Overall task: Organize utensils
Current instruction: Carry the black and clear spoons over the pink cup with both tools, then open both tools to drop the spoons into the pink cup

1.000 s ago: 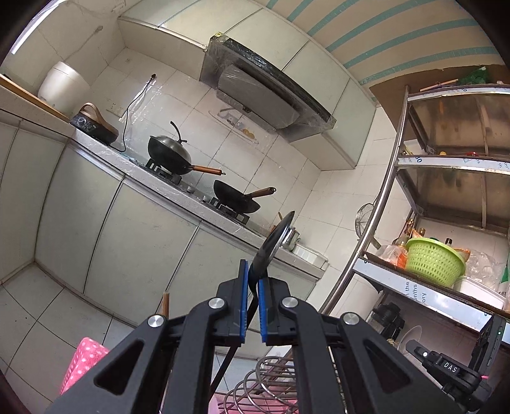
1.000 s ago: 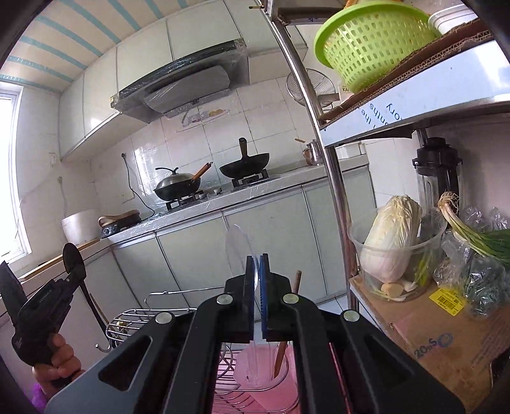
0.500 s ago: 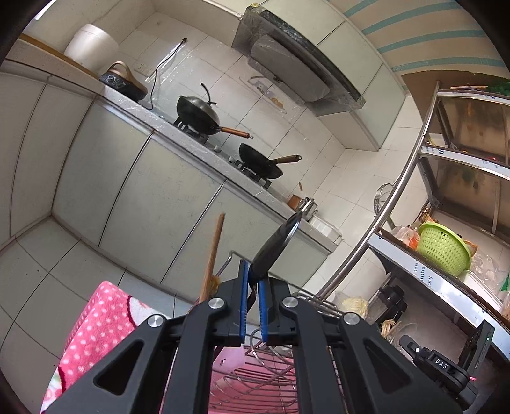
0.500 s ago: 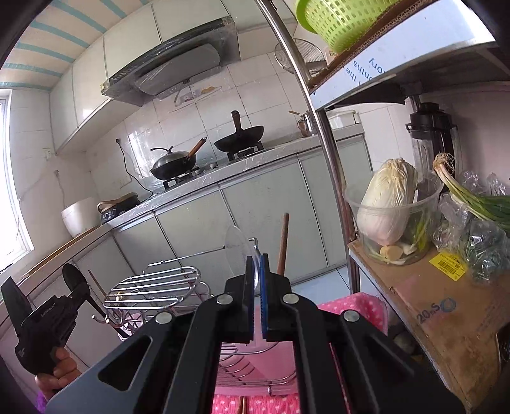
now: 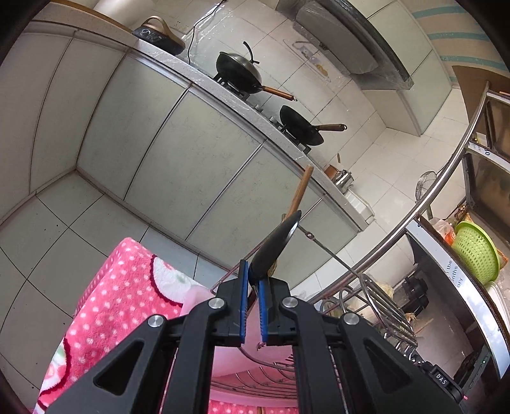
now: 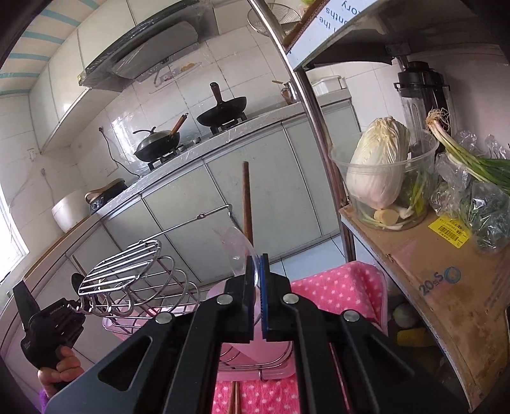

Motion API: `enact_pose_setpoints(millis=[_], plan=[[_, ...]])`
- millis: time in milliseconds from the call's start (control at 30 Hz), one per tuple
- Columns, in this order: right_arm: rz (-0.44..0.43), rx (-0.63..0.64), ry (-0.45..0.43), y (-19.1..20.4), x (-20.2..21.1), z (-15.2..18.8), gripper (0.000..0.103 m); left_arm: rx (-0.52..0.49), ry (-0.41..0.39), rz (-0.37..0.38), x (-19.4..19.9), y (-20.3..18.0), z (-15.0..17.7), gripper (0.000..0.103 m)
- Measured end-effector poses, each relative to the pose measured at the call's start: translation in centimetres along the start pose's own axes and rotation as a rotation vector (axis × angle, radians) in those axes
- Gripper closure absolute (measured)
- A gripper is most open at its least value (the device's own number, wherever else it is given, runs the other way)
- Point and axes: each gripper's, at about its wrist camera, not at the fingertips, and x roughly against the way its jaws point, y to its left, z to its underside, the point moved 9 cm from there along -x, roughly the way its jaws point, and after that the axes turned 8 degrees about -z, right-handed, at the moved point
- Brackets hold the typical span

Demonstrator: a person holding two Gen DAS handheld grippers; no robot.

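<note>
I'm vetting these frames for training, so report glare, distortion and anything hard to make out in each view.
Left wrist view: strong fisheye bends the counter edge and shelf post; the black spoon in the left gripper is a sharp silhouette. Right wrist view: the window blows out white; the clear spoon in the right gripper nearly vanishes against the cabinets.

Readable text is sparse. In the right wrist view, a cardboard box [image 6: 446, 286] under the vegetables carries blue print reading "20" and "S" beside a round blue logo, and a yellow sticker [image 6: 449, 230] on it bears a barcode with print too small to read. The white shelf edge [image 6: 322, 28] overhead shows upside-down letters "the" and "ory". In the left wrist view, that shelf edge [image 5: 452, 274] shows the same fragments, and a black gripper body [image 5: 441, 379] low right reads "DAS"
</note>
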Motion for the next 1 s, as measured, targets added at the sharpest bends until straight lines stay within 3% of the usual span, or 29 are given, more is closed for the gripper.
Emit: enact_pose_setpoints(millis=[333,400,467,567,633,1000], plan=[[0.004,-0.020,0.077,-0.7,-2.7,0.8,0.100,-0.043,0.025,-0.041,-1.0,-1.0,0.0,0.093],[-0.011,-0.030,0.097,-0.7,-2.9,1.2,0.099,-0.046,0.031,-0.051,-0.9,-1.0,0.0,0.072],[-0.024,-0.035,0.125,-0.6,-3.2,1.5,0.098,-0.041,0.030,-0.047,-0.5,-1.0,-0.1,0.059],[-0.023,-0.046,0.157,-0.8,-3.2,2.1,0.075,-0.045,0.022,-0.042,0.3,-1.1,-0.2,0.047],[-0.032,-0.069,0.155,-0.9,-2.9,2.3,0.058,-0.051,0.019,-0.042,0.8,-1.2,-0.2,0.046],[-0.017,-0.047,0.160,-0.5,1.4,4.3,0.055,-0.113,0.068,-0.044,5.1,-1.2,2.1,0.046]])
